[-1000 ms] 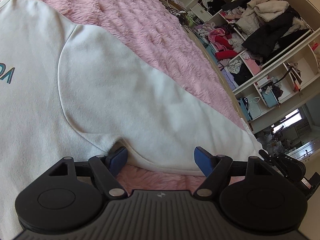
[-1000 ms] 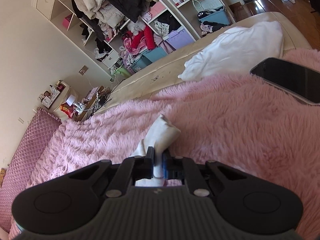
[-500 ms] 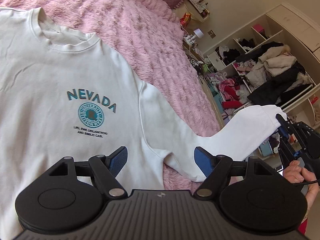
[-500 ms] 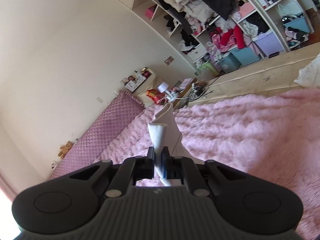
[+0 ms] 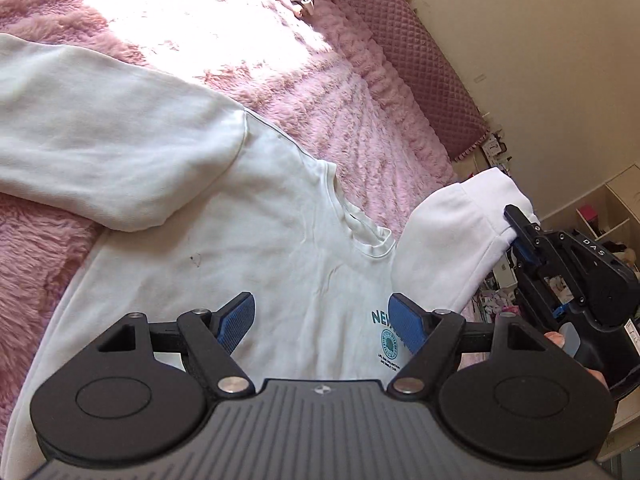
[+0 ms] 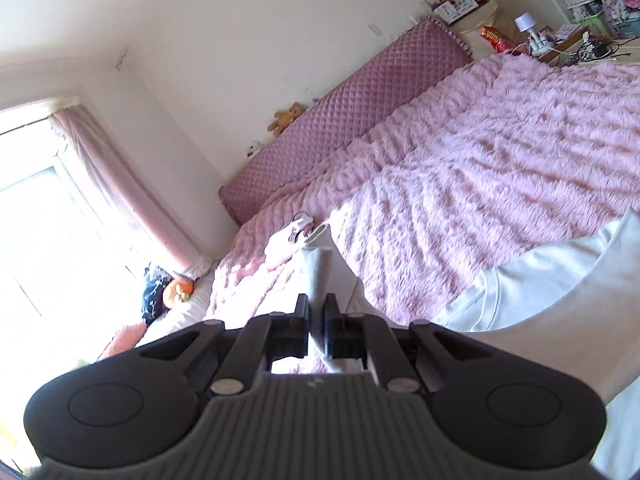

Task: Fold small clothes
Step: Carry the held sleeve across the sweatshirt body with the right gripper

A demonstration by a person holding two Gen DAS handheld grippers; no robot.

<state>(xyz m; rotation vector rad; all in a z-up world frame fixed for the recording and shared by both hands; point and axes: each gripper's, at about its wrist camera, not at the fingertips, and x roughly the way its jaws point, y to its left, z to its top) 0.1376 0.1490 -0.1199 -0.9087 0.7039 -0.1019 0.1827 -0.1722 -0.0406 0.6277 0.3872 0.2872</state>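
Left wrist view: the white sweatshirt (image 5: 248,240) lies flat on the pink blanket (image 5: 328,80), one sleeve stretched out to the left. The left gripper (image 5: 322,322) hovers over the chest print, jaws wide apart, nothing between the blue pads. On the right, the right gripper (image 5: 520,228) has the other sleeve's cuff (image 5: 492,200) pinched and lifted above the shirt.

Right wrist view: jaws clenched on the cuff (image 6: 318,276), cloth poking up between them. The headboard (image 6: 340,128) sits far behind, a teddy (image 6: 288,116) on top.
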